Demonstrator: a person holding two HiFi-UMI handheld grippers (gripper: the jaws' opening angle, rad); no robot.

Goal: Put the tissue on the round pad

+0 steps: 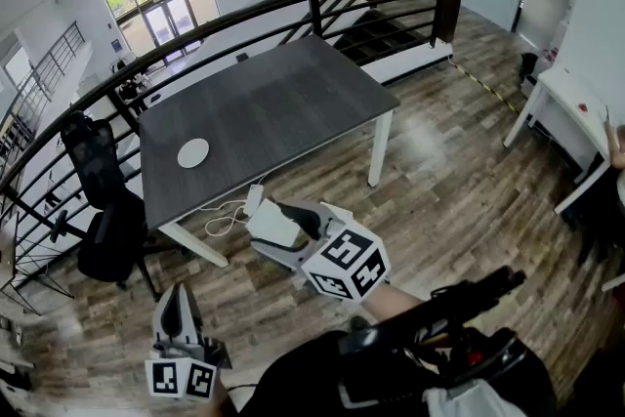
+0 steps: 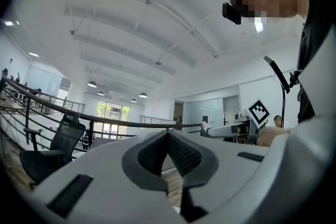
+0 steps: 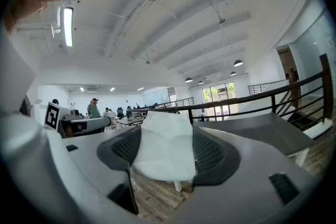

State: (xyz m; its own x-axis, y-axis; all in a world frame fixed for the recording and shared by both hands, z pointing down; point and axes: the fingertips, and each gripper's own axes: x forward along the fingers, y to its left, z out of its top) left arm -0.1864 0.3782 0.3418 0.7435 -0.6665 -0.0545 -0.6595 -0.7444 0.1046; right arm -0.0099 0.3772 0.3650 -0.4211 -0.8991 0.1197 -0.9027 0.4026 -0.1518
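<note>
The round white pad [image 1: 193, 152] lies near the front left edge of the dark grey table [image 1: 283, 103]. A white tissue pack [image 1: 274, 227] sits between the jaws of my right gripper [image 1: 269, 215], which is shut on it and held in the air in front of the table, above the wooden floor. In the right gripper view the tissue pack [image 3: 165, 148] fills the gap between the dark pads [image 3: 211, 152]. My left gripper [image 1: 180, 296] hangs low at the bottom left, shut and holding nothing. In its own view the left gripper [image 2: 168, 135] has its tips touching.
A black office chair [image 1: 102, 200] stands left of the table, by the dark curved railing [image 1: 293, 0]. A white cable [image 1: 226, 219] lies on the floor under the table's front edge. A white table [image 1: 568, 103] and a person's arm [image 1: 615, 146] are at the far right.
</note>
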